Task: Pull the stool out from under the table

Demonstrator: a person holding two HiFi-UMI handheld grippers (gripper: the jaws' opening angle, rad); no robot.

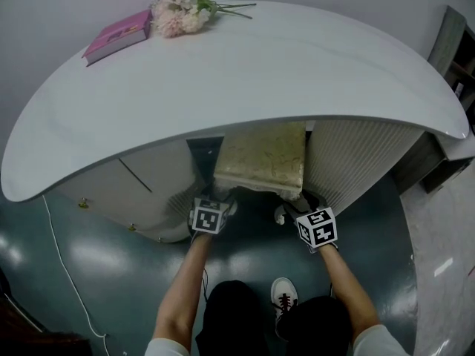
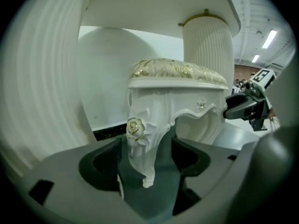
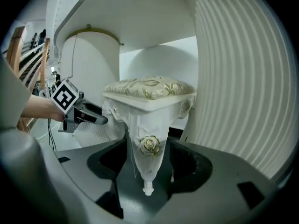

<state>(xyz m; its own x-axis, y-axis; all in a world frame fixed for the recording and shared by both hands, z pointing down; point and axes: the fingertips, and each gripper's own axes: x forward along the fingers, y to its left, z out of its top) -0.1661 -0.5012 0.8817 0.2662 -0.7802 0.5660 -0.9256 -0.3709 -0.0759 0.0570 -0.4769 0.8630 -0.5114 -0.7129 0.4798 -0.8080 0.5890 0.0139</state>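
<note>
Left hand-held gripper point(image 2: 148, 149) and right hand-held gripper point(image 3: 149, 149) gape around stool legs point(image 2: 140, 146) beneath white table point(image 1: 260, 73).

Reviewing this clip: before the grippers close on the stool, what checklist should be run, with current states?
1. Jaws of the left gripper apart: ok.
2. One stool leg stands between the left jaws, pads not pressing: ok.
3. Jaws of the right gripper apart, with the other front leg between them: ok.
4. Firm hold on the stool: not ok, neither gripper has closed yet.
5. Floor free for the pull: cannot tell; the person's shoe stands in front of the stool.
</note>
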